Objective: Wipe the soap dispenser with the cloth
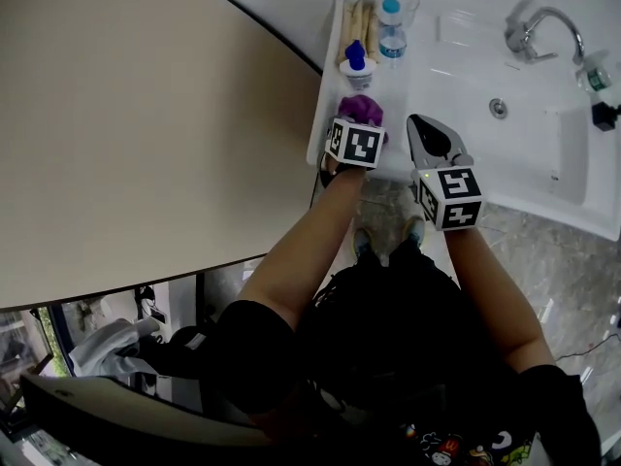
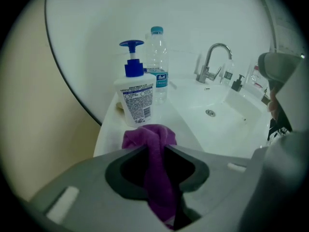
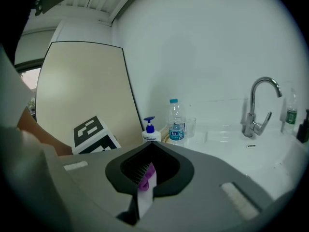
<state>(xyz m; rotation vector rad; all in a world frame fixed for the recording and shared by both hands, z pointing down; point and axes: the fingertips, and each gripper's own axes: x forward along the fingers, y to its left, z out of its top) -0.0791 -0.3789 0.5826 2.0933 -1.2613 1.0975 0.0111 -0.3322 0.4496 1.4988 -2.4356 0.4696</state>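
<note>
The soap dispenser (image 1: pixel 356 65), a white bottle with a blue pump, stands upright on the left ledge of the white washbasin (image 1: pixel 466 153). The left gripper view shows the dispenser (image 2: pixel 135 94) just beyond the jaws, apart from them. My left gripper (image 1: pixel 355 126) is shut on a purple cloth (image 2: pixel 155 144), which bunches out past the tips toward the dispenser without touching it. The cloth (image 1: pixel 361 109) lies over the ledge. My right gripper (image 1: pixel 417 120) hovers beside the left one over the basin's front rim, jaws shut, tips meeting (image 3: pixel 150 145), nothing gripped.
A clear water bottle (image 1: pixel 391 25) with a blue cap stands behind the dispenser, next to a glass (image 1: pixel 408 6) and beige sticks (image 1: pixel 358 22). The faucet (image 1: pixel 539 25) and small bottles (image 1: pixel 595 74) are at the right. A beige panel (image 1: pixel 136 115) fills the left.
</note>
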